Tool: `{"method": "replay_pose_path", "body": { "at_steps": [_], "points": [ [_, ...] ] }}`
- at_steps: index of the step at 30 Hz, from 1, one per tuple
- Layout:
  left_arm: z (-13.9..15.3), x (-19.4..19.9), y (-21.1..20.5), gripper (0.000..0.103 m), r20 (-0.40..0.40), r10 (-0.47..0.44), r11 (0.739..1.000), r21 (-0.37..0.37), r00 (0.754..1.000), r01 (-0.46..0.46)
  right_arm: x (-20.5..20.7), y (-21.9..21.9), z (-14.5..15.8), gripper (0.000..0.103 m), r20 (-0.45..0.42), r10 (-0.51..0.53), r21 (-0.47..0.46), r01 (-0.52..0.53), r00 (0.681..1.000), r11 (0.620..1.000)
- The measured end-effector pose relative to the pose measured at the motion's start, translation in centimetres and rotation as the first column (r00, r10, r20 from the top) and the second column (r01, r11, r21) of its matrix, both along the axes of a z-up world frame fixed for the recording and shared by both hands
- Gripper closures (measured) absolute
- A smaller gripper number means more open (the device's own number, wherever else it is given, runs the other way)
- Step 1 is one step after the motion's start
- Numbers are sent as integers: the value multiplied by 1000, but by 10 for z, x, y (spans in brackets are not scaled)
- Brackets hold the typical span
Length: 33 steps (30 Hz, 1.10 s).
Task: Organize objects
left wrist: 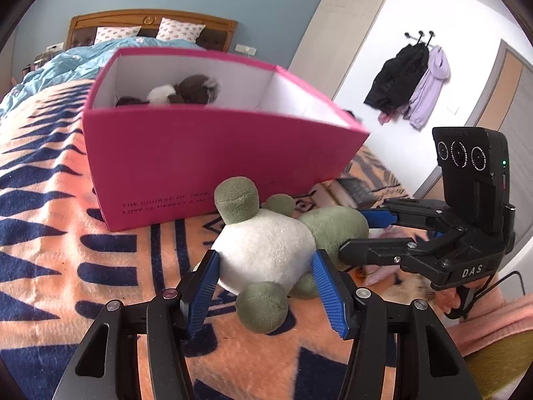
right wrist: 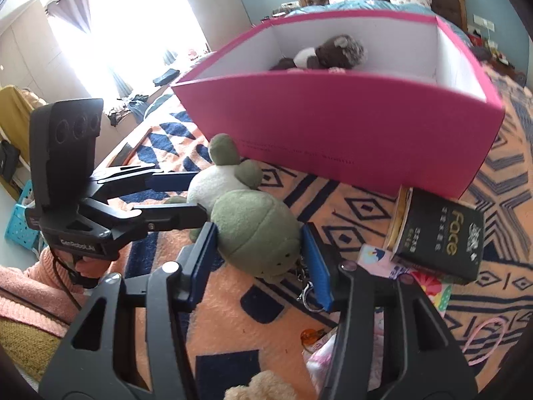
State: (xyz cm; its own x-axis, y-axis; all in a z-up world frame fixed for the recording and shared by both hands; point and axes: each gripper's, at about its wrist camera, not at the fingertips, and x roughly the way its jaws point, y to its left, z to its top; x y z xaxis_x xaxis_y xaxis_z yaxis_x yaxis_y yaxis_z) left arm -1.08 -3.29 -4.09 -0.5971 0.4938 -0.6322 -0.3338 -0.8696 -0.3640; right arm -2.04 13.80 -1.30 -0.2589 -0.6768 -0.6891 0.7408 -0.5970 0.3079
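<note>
A green and white plush frog (left wrist: 266, 253) lies on the patterned blanket in front of a pink box (left wrist: 200, 160). My left gripper (left wrist: 266, 266) is open, its blue fingers on either side of the frog's white belly. My right gripper (right wrist: 258, 245) is open around the frog's green head (right wrist: 256, 233); it shows in the left wrist view (left wrist: 363, 233) at the right. The left gripper shows in the right wrist view (right wrist: 190, 193). The pink box (right wrist: 333, 123) holds a brown and white plush toy (right wrist: 329, 56), which also shows in the left wrist view (left wrist: 186, 91).
A dark green "Face" tissue pack (right wrist: 439, 233) lies right of the frog, by the box. Colourful packets (right wrist: 413, 283), a pink loop (right wrist: 483, 336) and a beige plush (right wrist: 260, 386) lie near the front. Pillows and a wooden headboard (left wrist: 150, 23) stand beyond the box.
</note>
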Motion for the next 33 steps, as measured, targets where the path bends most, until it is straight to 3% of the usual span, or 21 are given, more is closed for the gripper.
{"method": "replay_pose_path", "body": {
  "at_steps": [9, 13, 19, 26, 33],
  "points": [
    [59, 16, -3, 46, -151, 34, 999, -15, 988, -37, 10, 4, 52, 49, -109, 38, -67, -46, 993, 997],
    [93, 13, -7, 45, -239, 57, 998, -26, 969, -65, 2, 0, 78, 49, -151, 52, -108, -69, 987, 992],
    [125, -9, -15, 45, -312, 97, 991, -54, 945, -119, -18, -11, 115, 49, -232, 56, -150, -92, 971, 984],
    [135, -53, -28, 45, -298, 149, 984, -49, 943, -171, -56, -32, 136, 49, -275, 51, -152, -96, 960, 984],
    [118, -99, -47, 45, -228, 194, 979, -15, 954, -202, -96, -53, 137, 49, -284, 56, -110, -91, 957, 990]
  ]
}}
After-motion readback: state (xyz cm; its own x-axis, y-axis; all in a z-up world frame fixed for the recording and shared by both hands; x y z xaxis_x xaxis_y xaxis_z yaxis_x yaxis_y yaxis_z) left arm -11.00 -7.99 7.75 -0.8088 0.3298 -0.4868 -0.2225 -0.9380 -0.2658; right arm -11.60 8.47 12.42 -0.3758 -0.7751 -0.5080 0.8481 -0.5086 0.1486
